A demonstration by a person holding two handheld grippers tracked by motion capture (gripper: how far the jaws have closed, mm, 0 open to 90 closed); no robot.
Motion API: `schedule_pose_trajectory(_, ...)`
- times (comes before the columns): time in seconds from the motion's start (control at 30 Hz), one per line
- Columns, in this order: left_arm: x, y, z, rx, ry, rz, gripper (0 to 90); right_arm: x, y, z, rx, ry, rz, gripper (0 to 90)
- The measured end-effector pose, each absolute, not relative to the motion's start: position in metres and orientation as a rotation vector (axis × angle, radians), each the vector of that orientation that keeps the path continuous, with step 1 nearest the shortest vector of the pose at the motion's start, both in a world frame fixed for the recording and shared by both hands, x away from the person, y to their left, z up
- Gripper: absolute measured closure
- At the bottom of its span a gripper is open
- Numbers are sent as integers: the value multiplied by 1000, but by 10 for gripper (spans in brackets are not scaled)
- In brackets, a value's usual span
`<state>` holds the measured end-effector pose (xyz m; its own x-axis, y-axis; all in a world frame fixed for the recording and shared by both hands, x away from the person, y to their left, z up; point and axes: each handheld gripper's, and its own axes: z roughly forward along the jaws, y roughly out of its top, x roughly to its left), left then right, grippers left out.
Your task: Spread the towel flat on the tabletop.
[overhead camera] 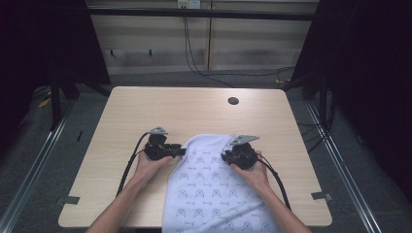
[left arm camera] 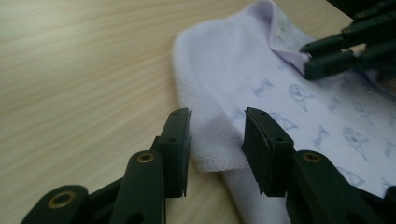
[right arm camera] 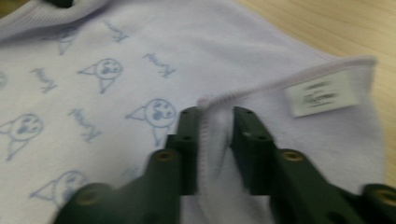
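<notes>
- the pale wood-grain table (overhead camera: 145, 111) with rounded corners carries everything; a small dark round hole (overhead camera: 233, 101) sits toward its far edge, at about 1 o'clock from the cloth, well apart from it.
- a white cotton cloth printed with small blue cartoon faces (overhead camera: 209, 184) lies on the near half of the table, running off the near edge at 6 o'clock; its far edge is folded over, and a small white sewn label (right arm camera: 321, 93) shows on the turned-over hem.
- the left gripper (left arm camera: 217, 135) is at the cloth's 9 o'clock side, jaws apart, straddling the stitched hem without clamping it.
- the right gripper (right arm camera: 215, 122) is at the cloth's 3 o'clock side, jaws closed onto the folded hem, just beside the label.
</notes>
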<state>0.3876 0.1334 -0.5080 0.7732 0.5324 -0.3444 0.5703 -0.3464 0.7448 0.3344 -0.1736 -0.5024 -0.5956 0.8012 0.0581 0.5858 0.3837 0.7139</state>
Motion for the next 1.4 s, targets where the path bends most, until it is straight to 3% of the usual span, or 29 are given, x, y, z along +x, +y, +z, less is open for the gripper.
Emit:
schedule_pose_trajectory(0.1, 378, 120, -508, 2048, 758, -46, 655, 335, -181, -500, 1263, 2346, 1073, 877)
schedule_pose_trajectory(0.23, 362, 106, -504, 2074, 654, -60, 815, 329, -199, -484, 1287, 2295, 1186, 886)
schedule_pose_trajectory(0.33, 345, 97, -497, 2104, 589, -53, 828, 319, -213, -471, 1289, 2263, 1264, 888)
schedule_pose_trajectory(0.4, 326, 92, -488, 2139, 524, 19, 828, 309, -225, -465, 1296, 2233, 1319, 887)
schedule_pose_trajectory(0.57, 291, 85, -469, 2079, 425, 48, 810, 281, -253, -454, 1313, 2192, 1387, 887)
schedule_pose_trajectory(0.7, 279, 71, -474, 2133, 339, -81, 740, 261, -271, -454, 1331, 2172, 1383, 886)
schedule_pose_trajectory(0.83, 279, 66, -480, 2159, 333, -138, 682, 256, -282, -461, 1366, 2168, 1363, 886)
schedule_pose_trajectory(1.07, 302, 84, -483, 2068, 493, -137, 652, 262, -279, -464, 1358, 2183, 1369, 886)
schedule_pose_trajectory(1.23, 304, 77, -487, 2071, 501, -149, 564, 263, -276, -463, 1344, 2189, 1374, 885)
schedule_pose_trajectory(1.37, 300, 61, -493, 2154, 509, -107, 590, 263, -274, -463, 1329, 2203, 1389, 885)
schedule_pose_trajectory(1.4, 301, 56, -497, 2160, 511, -118, 632, 263, -274, -463, 1331, 2206, 1390, 885)
